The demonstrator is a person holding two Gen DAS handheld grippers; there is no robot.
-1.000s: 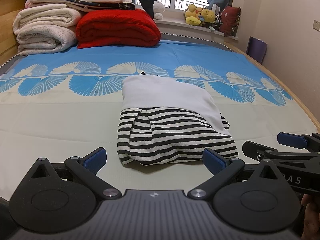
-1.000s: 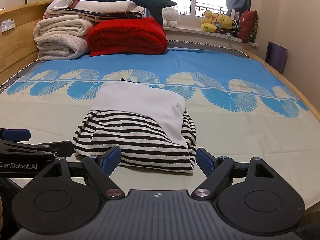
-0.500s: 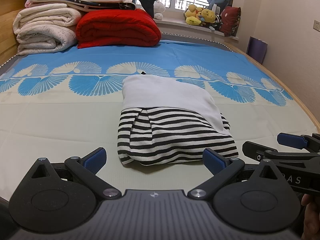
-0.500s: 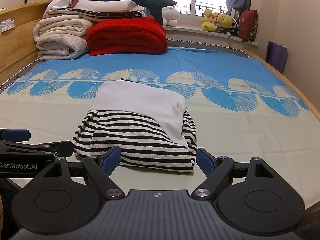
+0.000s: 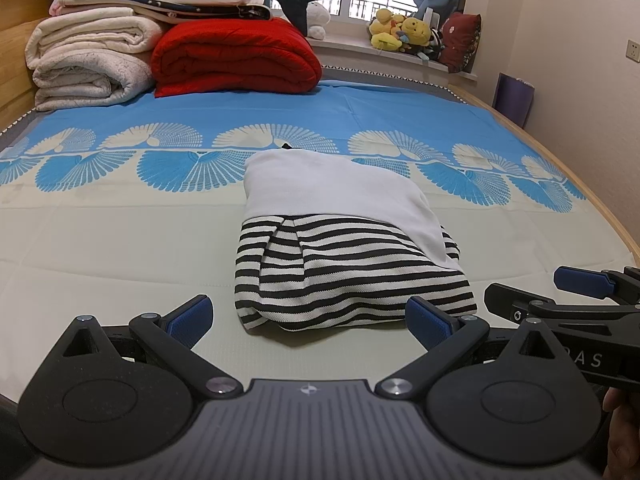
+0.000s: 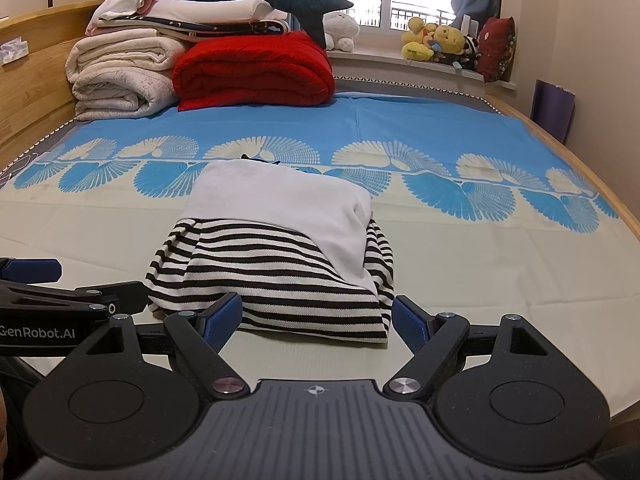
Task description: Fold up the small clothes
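Folded striped garment (image 5: 352, 276) lies on bed (image 5: 120, 240); both tongs (image 5: 310, 318) (image 6: 318, 316) gape wide, empty.

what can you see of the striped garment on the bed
The striped garment is a black-and-white knit with a plain white panel over its far half. It lies folded into a compact bundle on the bed sheet, a pleat-like crease at its left. Both grippers are open just short of it; nothing touches it but the sheet.
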